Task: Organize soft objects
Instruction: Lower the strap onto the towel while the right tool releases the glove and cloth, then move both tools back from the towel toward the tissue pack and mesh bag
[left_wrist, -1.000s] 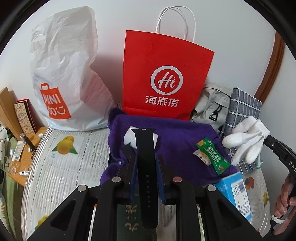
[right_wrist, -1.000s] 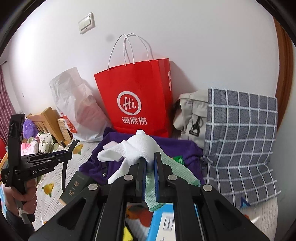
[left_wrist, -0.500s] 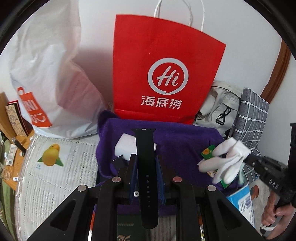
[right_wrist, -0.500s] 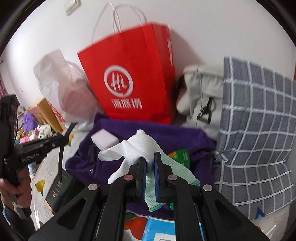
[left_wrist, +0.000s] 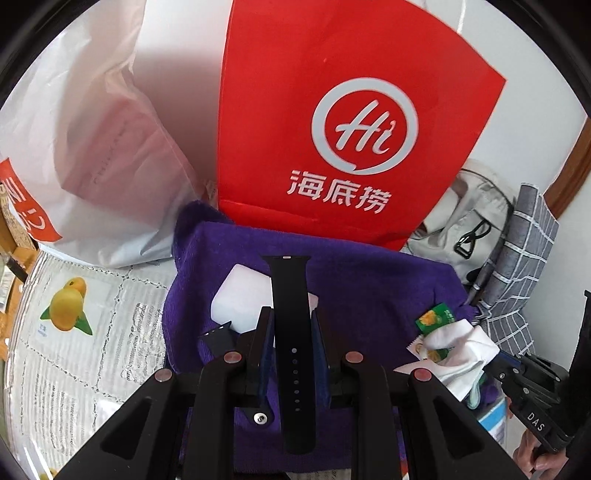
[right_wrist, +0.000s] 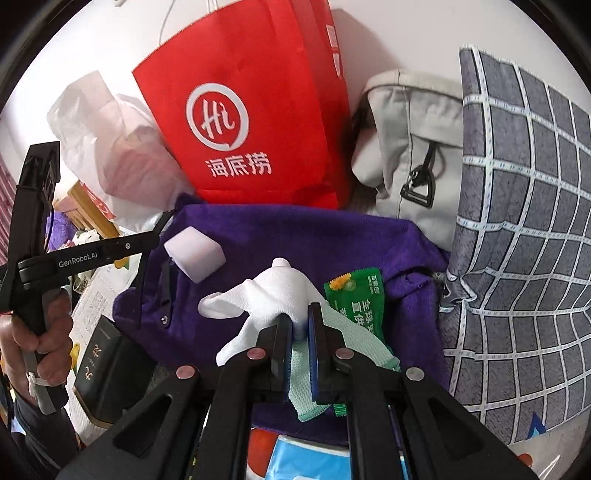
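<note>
Two grips clamped: left gripper (left_wrist: 291, 332) on strap (left_wrist: 293, 325), right gripper (right_wrist: 300, 332) on glove (right_wrist: 266, 299), both above towel (left_wrist: 369, 288). Might snag glove on packet (right_wrist: 356, 295) when lowered. Second strap piece (left_wrist: 218, 338), probably, shown only by left view; hand (right_wrist: 37, 332) only by right.

Readable text on the bag and the tools

The red paper bag (left_wrist: 354, 122) shows "Hi" and "海底捞"; the left hand-held gripper (right_wrist: 162, 225) reads "GenRobot.AI", the right hand-held gripper (left_wrist: 495, 363) "DAS".
</note>
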